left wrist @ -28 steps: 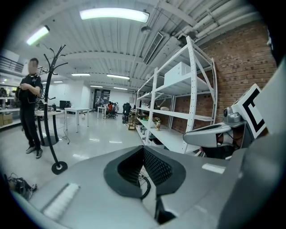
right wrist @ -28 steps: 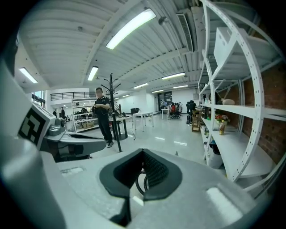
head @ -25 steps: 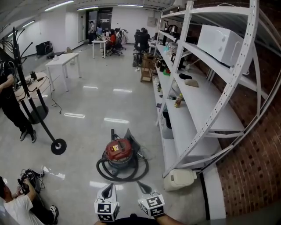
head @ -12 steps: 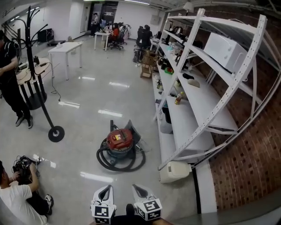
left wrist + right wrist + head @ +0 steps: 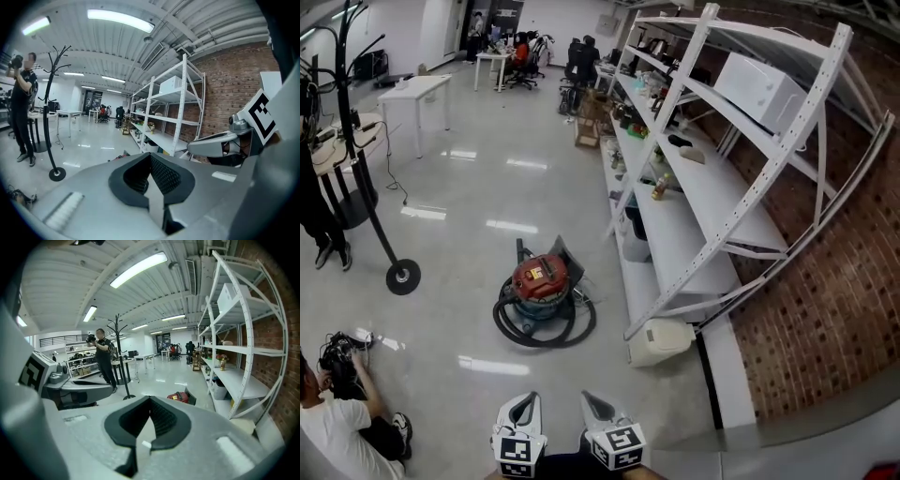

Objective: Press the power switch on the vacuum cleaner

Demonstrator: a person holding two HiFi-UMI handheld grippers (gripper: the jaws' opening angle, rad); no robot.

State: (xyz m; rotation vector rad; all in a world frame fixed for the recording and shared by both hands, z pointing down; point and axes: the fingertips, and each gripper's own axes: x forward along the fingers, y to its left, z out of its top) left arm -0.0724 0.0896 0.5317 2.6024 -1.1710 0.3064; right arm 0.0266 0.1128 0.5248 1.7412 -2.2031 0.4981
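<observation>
The red vacuum cleaner (image 5: 540,279) stands on the glossy floor with its black hose (image 5: 544,328) coiled around it, a good way ahead of both grippers. In the right gripper view the vacuum cleaner (image 5: 178,397) shows small, just above the jaws. My left gripper (image 5: 527,403) and right gripper (image 5: 592,403) sit side by side at the bottom edge of the head view, far short of the vacuum. Each has its jaws together with nothing between them, as the left gripper (image 5: 150,157) and right gripper (image 5: 150,400) show in their own views.
A long white shelving rack (image 5: 694,187) runs along the brick wall on the right, with a white appliance (image 5: 661,342) on the floor at its near end. A coat stand's base (image 5: 401,277) is left of the vacuum. A person (image 5: 337,431) sits on the floor at bottom left.
The head view has shifted, so the vacuum now sits higher and a little more to the left in it. Both grippers stay shut at the bottom edge.
</observation>
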